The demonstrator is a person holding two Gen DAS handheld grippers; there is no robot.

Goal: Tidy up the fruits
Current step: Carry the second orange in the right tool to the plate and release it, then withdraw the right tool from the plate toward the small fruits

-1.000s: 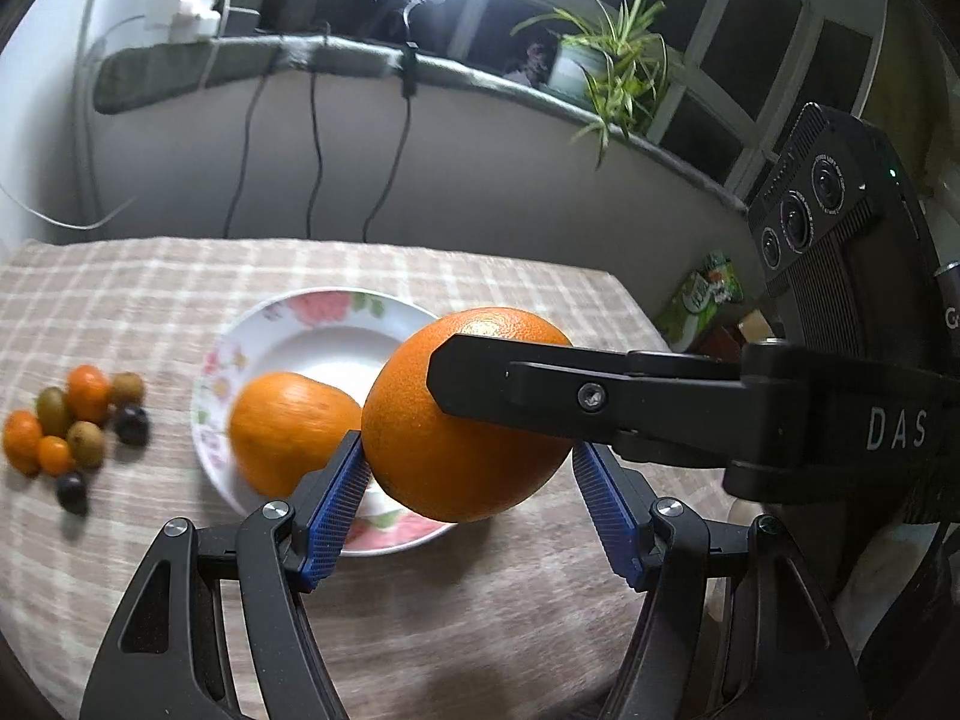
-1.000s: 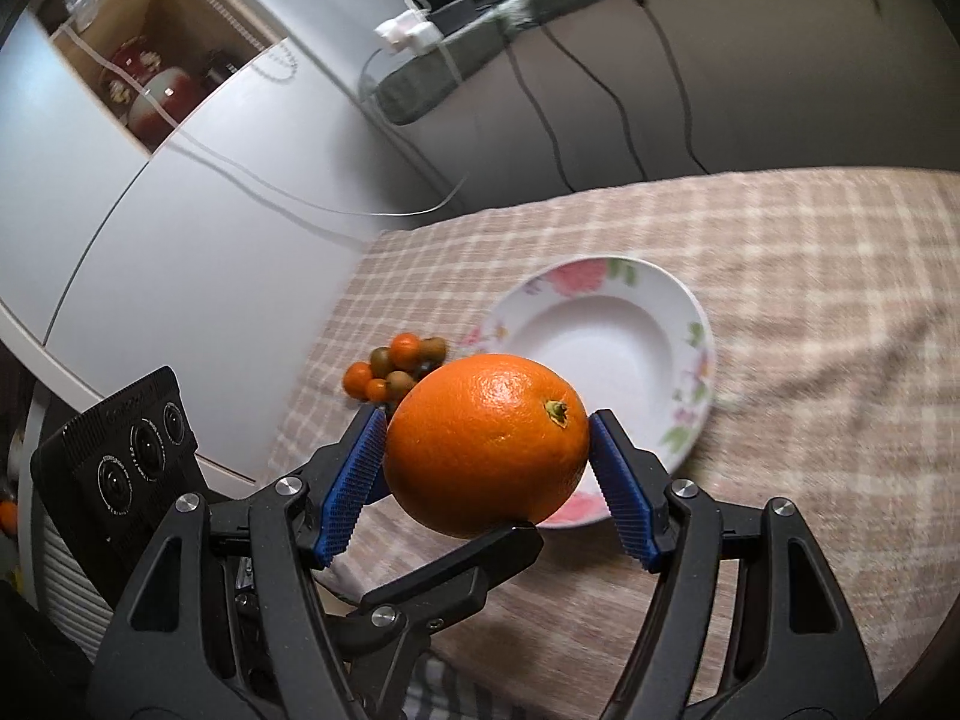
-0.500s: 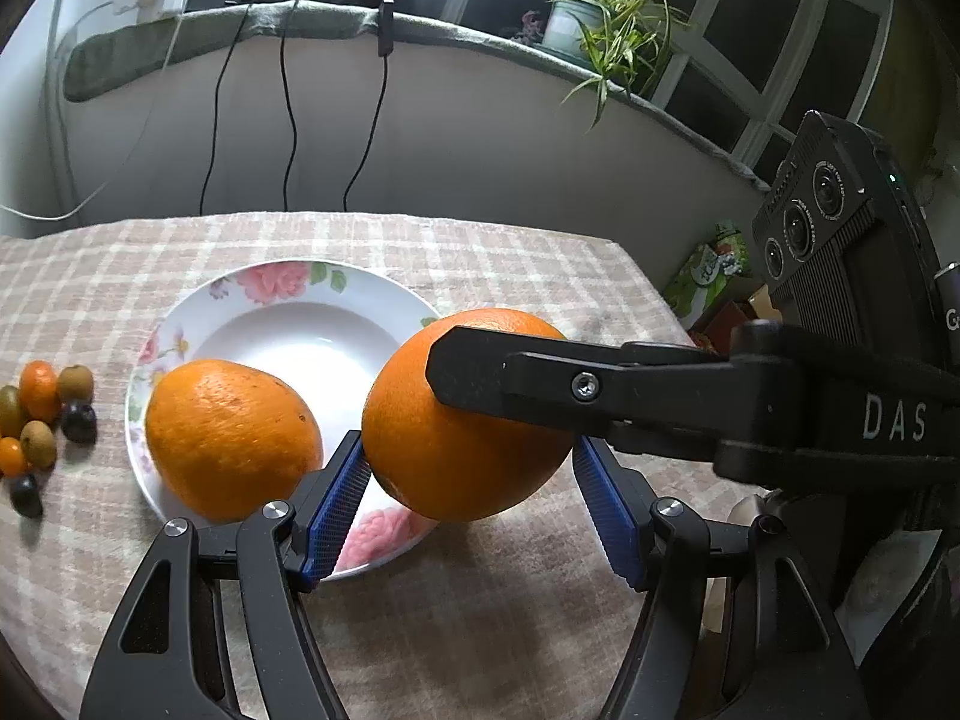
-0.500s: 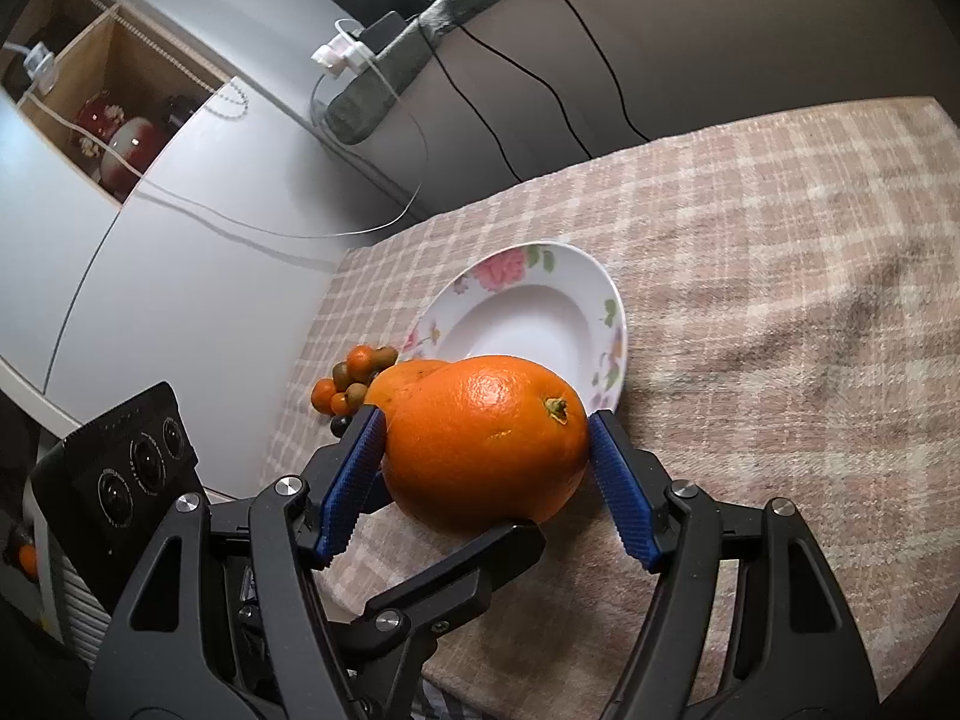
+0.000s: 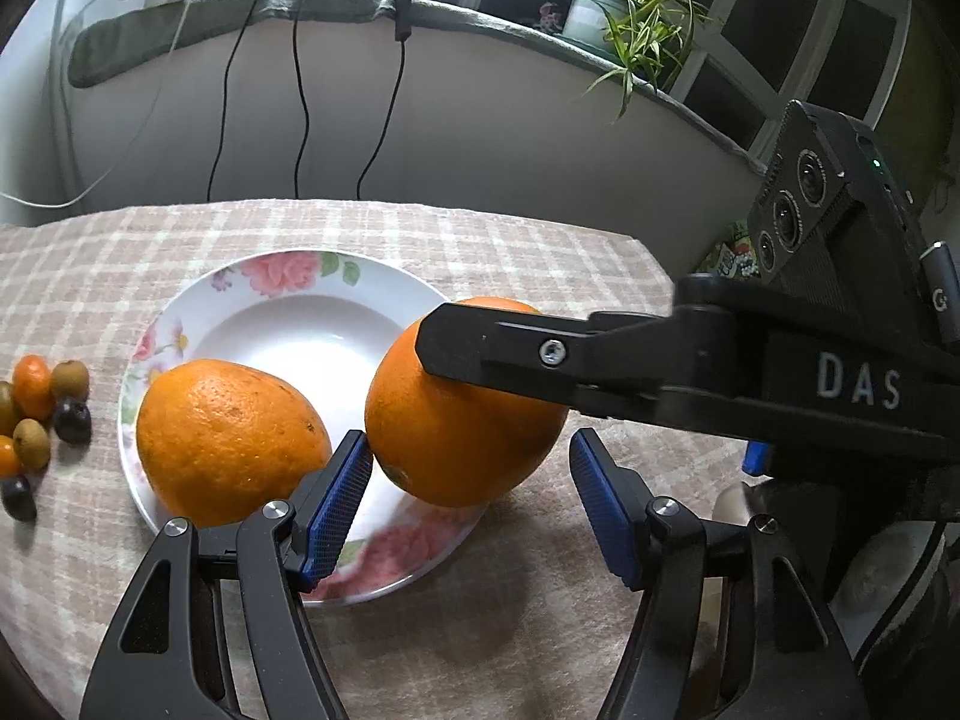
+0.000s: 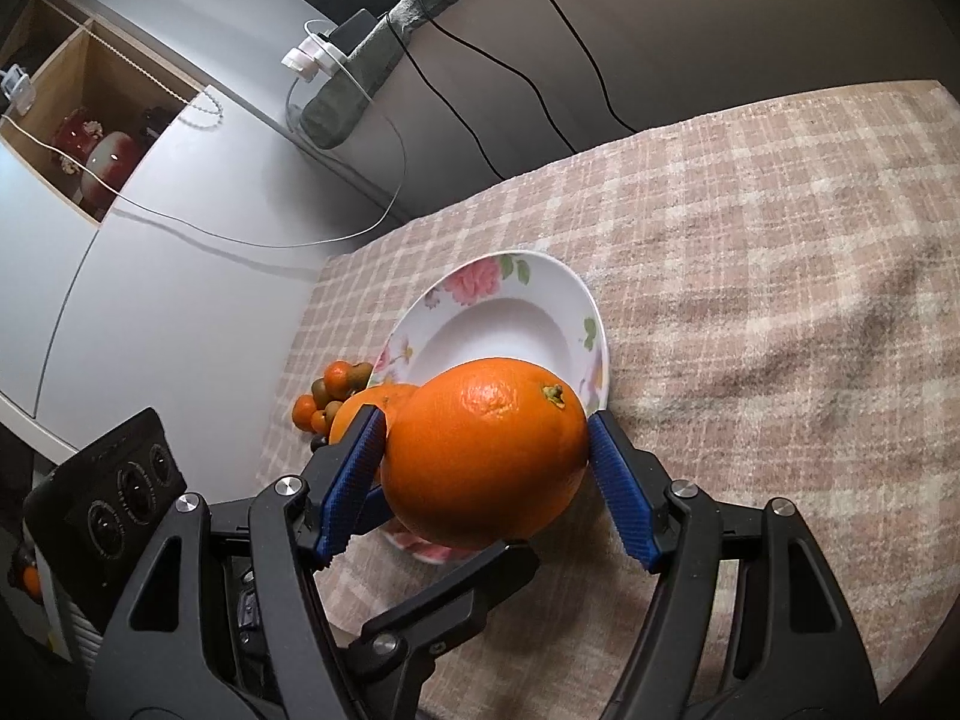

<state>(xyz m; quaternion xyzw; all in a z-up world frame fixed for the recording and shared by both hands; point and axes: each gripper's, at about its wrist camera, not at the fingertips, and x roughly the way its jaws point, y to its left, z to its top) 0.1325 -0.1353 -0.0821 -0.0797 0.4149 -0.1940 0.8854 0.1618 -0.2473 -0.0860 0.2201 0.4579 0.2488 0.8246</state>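
Note:
My right gripper (image 6: 486, 423) is shut on a big orange (image 6: 486, 456), both blue pads pressed to its sides. In the left wrist view that orange (image 5: 456, 432) hangs over the near right rim of the flowered white plate (image 5: 288, 276), with a black right finger (image 5: 510, 354) across it. My left gripper (image 5: 469, 441) straddles the same orange and its jaws are closing. Its left pad (image 5: 336, 498) is at the peel; its right pad (image 5: 606, 510) stands apart. A second orange (image 5: 228, 438) lies in the plate's left half, mostly hidden in the right wrist view.
Several small orange, green and dark fruits (image 5: 36, 414) lie on the checked cloth (image 6: 750, 300) left of the plate. Cables (image 5: 300, 90) hang down the wall behind the table. A potted plant (image 5: 630, 18) stands on the sill. The table edge runs close at right.
Both grippers came forward and down toward the plate, which now looks larger and nearer. The held orange now overlaps the plate's near rim. The resting orange has not moved.

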